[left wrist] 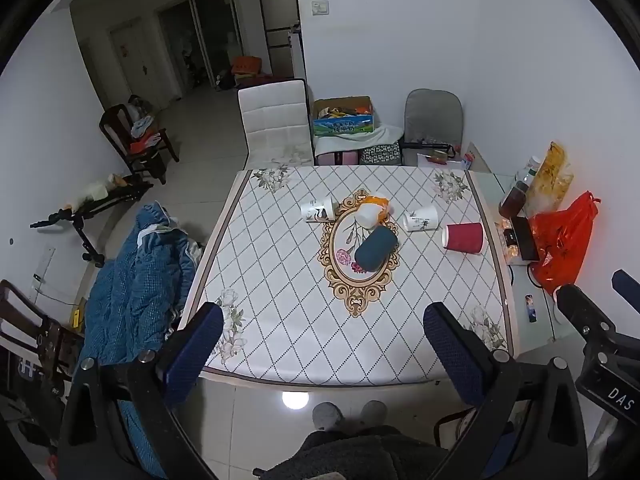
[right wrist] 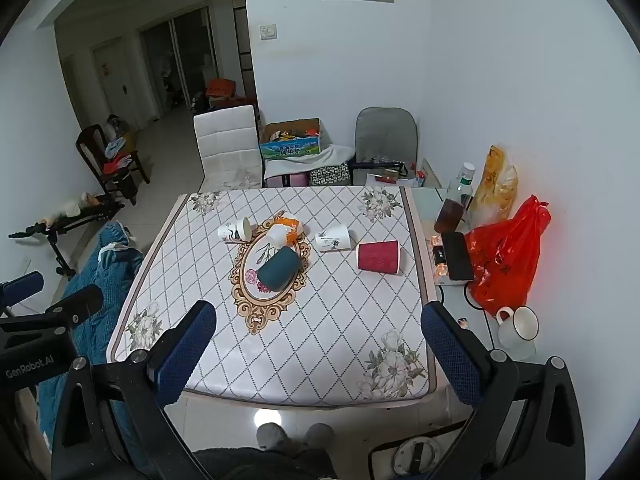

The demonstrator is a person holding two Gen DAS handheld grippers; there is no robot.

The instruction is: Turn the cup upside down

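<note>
Five cups lie tipped mid-table (left wrist: pixel 280 320), incl. red cup (left wrist: pixel 464 237) & teal cup (left wrist: pixel 375 249), well ahead of left tool (left wrist: pixel 324 344) & right tool (right wrist: pixel 318 340), both spread wide, gripping nothing.

Both grippers are held level, side by side: the left gripper (left wrist: pixel 324 344) and right gripper (right wrist: pixel 318 340), jaws spread wide, nothing gripped.
</note>
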